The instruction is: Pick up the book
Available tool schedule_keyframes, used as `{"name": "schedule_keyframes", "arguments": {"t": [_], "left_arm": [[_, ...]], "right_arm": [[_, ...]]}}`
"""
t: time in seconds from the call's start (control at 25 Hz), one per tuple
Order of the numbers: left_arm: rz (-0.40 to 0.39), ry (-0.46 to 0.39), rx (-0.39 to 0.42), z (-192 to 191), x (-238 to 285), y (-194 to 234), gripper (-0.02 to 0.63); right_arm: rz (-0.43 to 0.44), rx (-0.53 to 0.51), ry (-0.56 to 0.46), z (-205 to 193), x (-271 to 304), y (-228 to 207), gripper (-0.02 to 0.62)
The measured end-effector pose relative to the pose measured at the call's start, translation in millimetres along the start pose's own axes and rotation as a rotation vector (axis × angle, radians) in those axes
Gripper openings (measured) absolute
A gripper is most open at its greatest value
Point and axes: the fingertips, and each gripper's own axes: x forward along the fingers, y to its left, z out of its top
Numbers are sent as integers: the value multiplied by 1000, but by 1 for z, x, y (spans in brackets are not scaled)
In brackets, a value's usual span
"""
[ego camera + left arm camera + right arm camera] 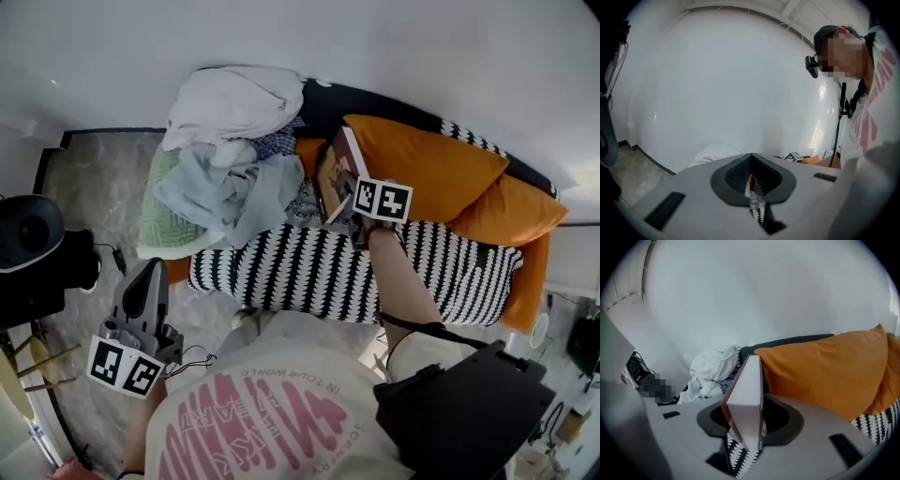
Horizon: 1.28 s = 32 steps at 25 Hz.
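The book (333,172) has a brown cover and white page edges. It hangs tilted above the sofa, next to the orange cushion (431,164). My right gripper (345,190) is shut on its lower end. In the right gripper view the book (746,392) stands up on edge between the jaws of the right gripper (746,430), white page block toward the camera. My left gripper (148,270) is down at the lower left over the floor, far from the book. Its jaws lie together with nothing in them, and in its own view the left gripper (754,187) points toward the white wall.
A pile of clothes (230,141) covers the sofa's left end. A black-and-white patterned cushion (300,272) lies along the front, and a second orange cushion (511,211) at the right. A black device (28,234) stands on the marble floor at the left.
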Motion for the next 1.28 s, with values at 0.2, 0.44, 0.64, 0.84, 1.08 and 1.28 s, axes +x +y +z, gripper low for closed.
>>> {"name": "schedule_keyframes", "arguments": {"t": [0.2, 0.44, 0.64, 0.84, 1.08, 1.28], "left_arm": [[-133, -28, 59, 4, 3, -15, 8], [-247, -41, 151, 2, -31, -17, 8], [-302, -86, 160, 10, -67, -2, 8], [-364, -124, 113, 16, -91, 2, 8], [-433, -193, 97, 30, -114, -6, 8], [-502, -203, 92, 34, -126, -20, 8]], "right_arm": [[19, 114, -151, 6, -61, 6, 160], [98, 360, -372, -1, -145, 30, 160], [205, 524, -547, -18, -210, 68, 160], [335, 652, -691, -38, -272, 109, 160], [464, 740, -790, -69, -334, 157, 160], [527, 764, -795, -91, -364, 193, 160]]}}
